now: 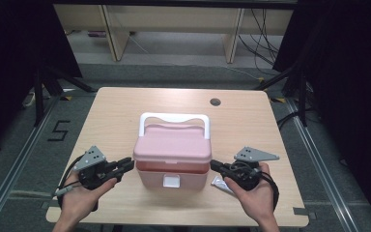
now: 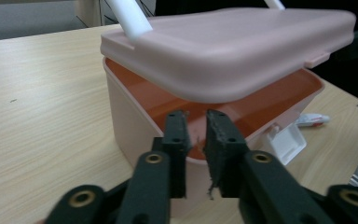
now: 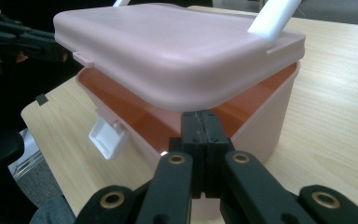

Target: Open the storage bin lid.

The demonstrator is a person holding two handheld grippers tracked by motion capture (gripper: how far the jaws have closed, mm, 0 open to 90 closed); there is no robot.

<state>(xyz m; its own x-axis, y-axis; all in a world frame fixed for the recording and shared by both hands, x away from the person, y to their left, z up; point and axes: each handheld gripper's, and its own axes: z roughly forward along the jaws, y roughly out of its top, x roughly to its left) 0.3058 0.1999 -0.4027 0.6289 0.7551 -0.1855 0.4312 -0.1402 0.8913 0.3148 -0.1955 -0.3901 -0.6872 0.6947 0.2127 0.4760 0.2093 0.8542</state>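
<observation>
Table [image 1: 116, 111] from above; close views reveal box [image 2: 135, 121] ajar, right claw [image 3: 200, 122] pressed together.

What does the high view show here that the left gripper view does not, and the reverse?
The high view alone takes in the whole light wooden table with the round cable hole, both hands, the left gripper and the right gripper flanking the box. The left gripper view alone looks under the raised lid into the orange interior and gives the small tube with red print clearly. Both share the pink plastic box, its pink lid propped ajar, the white handle and the white front latch hanging open.
</observation>
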